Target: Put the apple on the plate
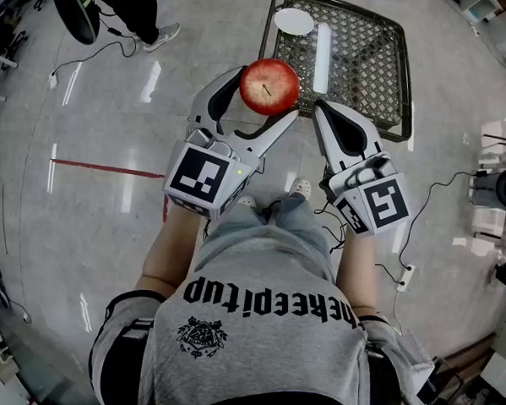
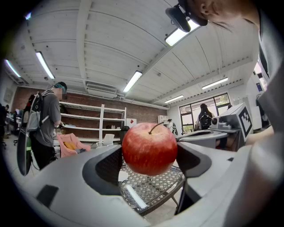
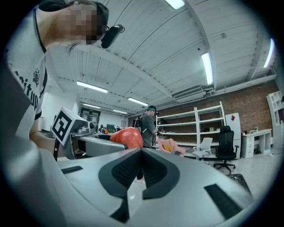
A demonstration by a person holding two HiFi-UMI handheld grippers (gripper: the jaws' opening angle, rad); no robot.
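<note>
Head view: the left gripper (image 1: 267, 95) has its jaws spread wide, clamped on the 2 sides of the apple (image 1: 269, 85), which hangs in the air over the near edge of the mesh tabletop (image 1: 369, 76). The plate (image 1: 294, 22) lies bare at the tabletop's far left corner. The right gripper (image 1: 321, 108), also at the tabletop's near edge, has its jaws closed together on nothing. The pickup looks done. Carrying the apple across the tabletop and setting it on the plate is left.
</note>
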